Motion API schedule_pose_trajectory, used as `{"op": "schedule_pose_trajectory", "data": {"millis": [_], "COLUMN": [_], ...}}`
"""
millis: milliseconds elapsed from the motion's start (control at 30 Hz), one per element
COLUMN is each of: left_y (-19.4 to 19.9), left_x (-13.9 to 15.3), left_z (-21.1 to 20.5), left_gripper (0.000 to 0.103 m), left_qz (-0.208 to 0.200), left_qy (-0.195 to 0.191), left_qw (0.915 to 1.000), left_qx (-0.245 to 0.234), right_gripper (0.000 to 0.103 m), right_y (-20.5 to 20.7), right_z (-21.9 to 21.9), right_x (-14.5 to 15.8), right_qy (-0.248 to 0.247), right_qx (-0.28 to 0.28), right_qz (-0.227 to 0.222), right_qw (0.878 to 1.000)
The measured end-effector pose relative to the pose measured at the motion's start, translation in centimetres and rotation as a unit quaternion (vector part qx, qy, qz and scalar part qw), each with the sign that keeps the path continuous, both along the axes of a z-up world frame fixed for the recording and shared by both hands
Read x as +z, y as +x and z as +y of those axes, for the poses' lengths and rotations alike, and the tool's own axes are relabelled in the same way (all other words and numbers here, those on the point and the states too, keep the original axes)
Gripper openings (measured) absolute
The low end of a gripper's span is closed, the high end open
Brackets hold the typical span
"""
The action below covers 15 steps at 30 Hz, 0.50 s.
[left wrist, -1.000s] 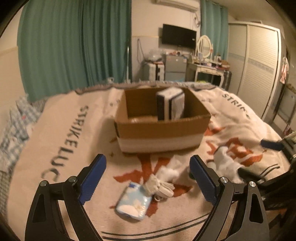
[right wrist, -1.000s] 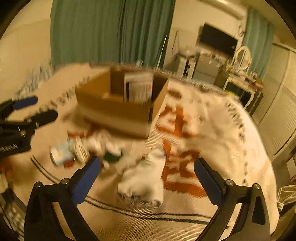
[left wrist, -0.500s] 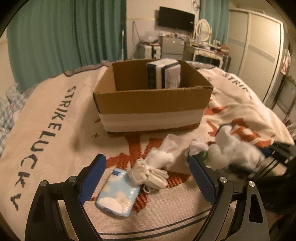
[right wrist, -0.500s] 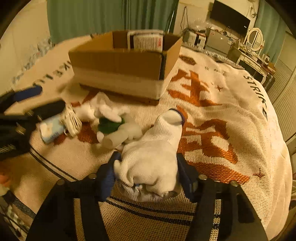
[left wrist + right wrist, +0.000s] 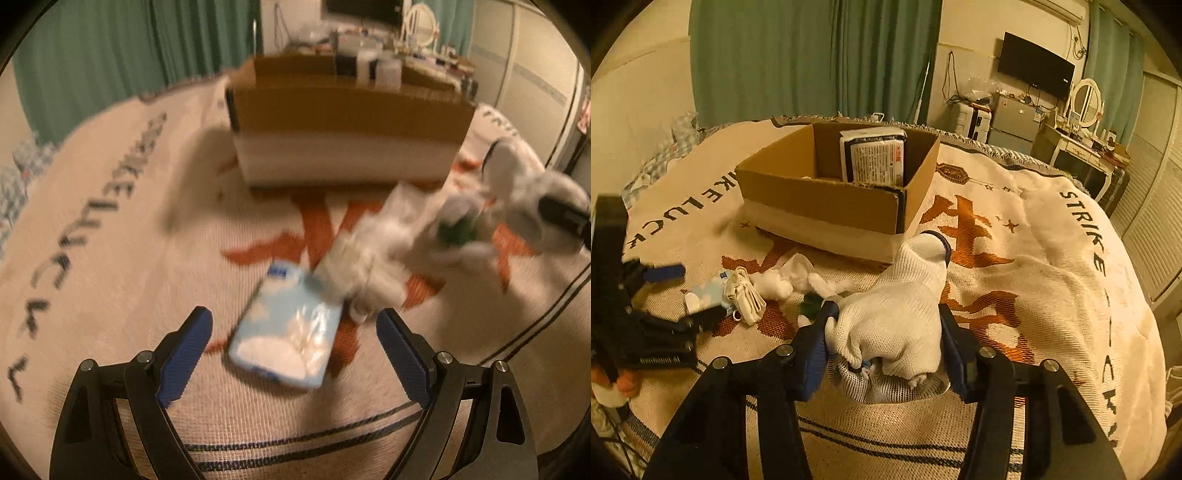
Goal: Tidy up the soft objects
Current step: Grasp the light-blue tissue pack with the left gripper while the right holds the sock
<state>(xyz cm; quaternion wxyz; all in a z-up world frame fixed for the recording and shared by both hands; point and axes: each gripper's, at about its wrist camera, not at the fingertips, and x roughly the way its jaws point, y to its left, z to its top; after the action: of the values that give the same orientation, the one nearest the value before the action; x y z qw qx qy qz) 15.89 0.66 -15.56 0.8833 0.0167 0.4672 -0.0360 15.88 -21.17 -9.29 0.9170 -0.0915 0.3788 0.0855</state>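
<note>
Right wrist view shows your right gripper (image 5: 884, 338) pinching the white sock bundle (image 5: 894, 317) between its jaws, so carry it ahead into the cardboard box (image 5: 827, 201), while your left gripper (image 5: 293, 354) hangs spread around the tissue pack (image 5: 286, 330).

Knit cloth sock (image 5: 897, 314) (matt cardboard box (image 5: 827, 206))

One cardboard box (image 5: 827, 199), one tissue pack (image 5: 286, 332), one white sock bundle (image 5: 897, 317)

Green curtains (image 5: 812, 55), wall television (image 5: 1036, 64), wardrobe (image 5: 1152, 184).
</note>
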Motion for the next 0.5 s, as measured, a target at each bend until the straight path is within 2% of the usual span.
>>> {"op": "schedule_pose_trajectory", "data": {"millis": [67,200,267,300,500], "left_y": [0.3,0.9,0.9,0.8,0.3], "left_x": [-1.0,-1.8,-2.1,-2.2,-1.4], "left_z": [0.4,0.9,0.9,0.8,1.3], "left_gripper": [0.091,0.084,0.075,0.063,0.056], "left_qz": [0.016,0.024,0.024,0.026,0.025], "left_qy": [-0.001,-0.010,-0.008,-0.010,-0.034], "left_qw": [0.9999,0.9996,0.9997,0.9996,0.9991], "left_qx": [0.005,0.008,0.003,-0.002,-0.001], "right_gripper": [0.053,0.053,0.053,0.053,0.053], "right_y": [0.3,1.2,1.3,1.4,1.4], "right_z": [0.0,-0.3,-0.5,-0.6,-1.2], "right_x": [-0.5,-1.5,-1.9,-2.0,-2.2], "right_qy": [0.003,0.006,0.009,0.011,0.020], "right_qx": [-0.003,-0.021,-0.029,-0.032,-0.045], "right_qz": [0.004,0.018,0.021,0.023,0.026], "right_qw": [1.000,1.000,0.999,0.999,0.998]}}
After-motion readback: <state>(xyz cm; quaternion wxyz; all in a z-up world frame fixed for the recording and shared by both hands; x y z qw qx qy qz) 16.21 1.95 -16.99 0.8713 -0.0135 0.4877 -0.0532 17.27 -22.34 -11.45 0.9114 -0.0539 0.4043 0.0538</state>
